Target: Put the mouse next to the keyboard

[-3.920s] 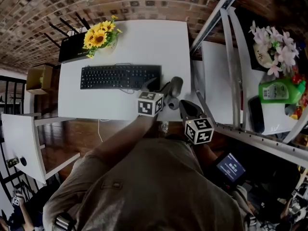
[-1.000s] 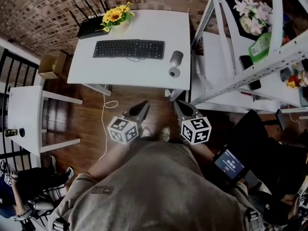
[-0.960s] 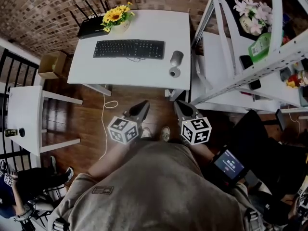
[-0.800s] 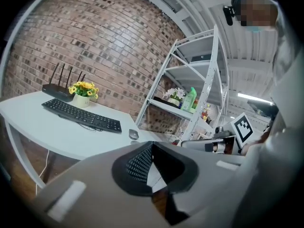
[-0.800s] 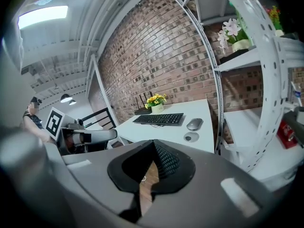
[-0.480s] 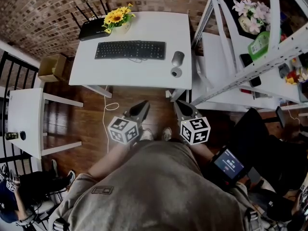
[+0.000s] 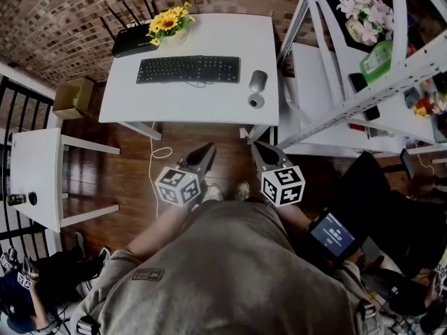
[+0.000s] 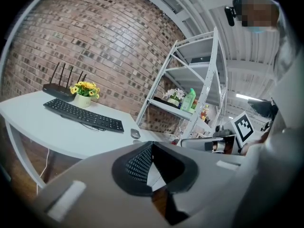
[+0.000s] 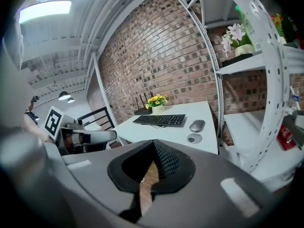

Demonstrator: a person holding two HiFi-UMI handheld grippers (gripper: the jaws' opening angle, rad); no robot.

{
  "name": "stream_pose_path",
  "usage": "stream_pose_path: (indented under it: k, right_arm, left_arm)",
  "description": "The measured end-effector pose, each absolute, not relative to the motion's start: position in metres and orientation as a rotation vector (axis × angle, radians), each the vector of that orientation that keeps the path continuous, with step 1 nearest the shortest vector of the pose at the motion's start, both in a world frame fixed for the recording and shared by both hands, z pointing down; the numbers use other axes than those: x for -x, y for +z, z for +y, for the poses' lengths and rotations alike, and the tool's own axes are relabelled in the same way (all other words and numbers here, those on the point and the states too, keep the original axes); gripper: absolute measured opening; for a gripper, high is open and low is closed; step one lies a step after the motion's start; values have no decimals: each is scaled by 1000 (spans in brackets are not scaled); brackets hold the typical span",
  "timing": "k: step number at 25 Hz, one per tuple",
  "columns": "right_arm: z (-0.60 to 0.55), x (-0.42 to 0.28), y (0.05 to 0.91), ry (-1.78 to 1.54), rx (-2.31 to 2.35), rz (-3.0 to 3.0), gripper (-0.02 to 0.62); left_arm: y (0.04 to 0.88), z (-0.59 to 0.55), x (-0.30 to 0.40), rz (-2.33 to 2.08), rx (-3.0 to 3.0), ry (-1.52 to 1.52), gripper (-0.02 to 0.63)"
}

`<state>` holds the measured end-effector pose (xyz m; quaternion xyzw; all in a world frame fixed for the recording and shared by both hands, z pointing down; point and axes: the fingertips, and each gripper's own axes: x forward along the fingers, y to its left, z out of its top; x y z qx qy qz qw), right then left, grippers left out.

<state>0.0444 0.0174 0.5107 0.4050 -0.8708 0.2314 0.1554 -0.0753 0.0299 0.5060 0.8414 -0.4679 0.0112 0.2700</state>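
A grey mouse (image 7: 258, 81) (image 8: 135, 133) (image 9: 196, 125) lies on the white desk (image 7: 174, 103) just right of the black keyboard (image 7: 188, 69) (image 8: 83, 115) (image 9: 159, 120). Both grippers hang over the wooden floor, well back from the desk's front edge. My left gripper (image 7: 207, 149) (image 8: 152, 146) is shut with nothing in it. The right gripper (image 7: 254, 148) (image 9: 153, 144) is shut and empty too.
A small round disc (image 7: 256, 101) lies in front of the mouse. Yellow flowers (image 7: 167, 24) and a black router (image 7: 133, 42) stand behind the keyboard. A white metal shelf rack (image 7: 356, 82) rises at the right, a small white table (image 7: 28, 180) at the left.
Over the last second almost nothing has moved; both grippers stay over the floor. About four seconds ago they were at the desk's front edge by the mouse; since then they have drawn back.
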Motion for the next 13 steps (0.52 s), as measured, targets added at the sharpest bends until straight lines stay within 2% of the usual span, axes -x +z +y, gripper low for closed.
stream_pose_path:
  k: [13]
  right_arm:
    - [22,-40,512,661,-1153,-2479,9]
  left_arm:
    - [506,35,80,-1248,-2264,37,2]
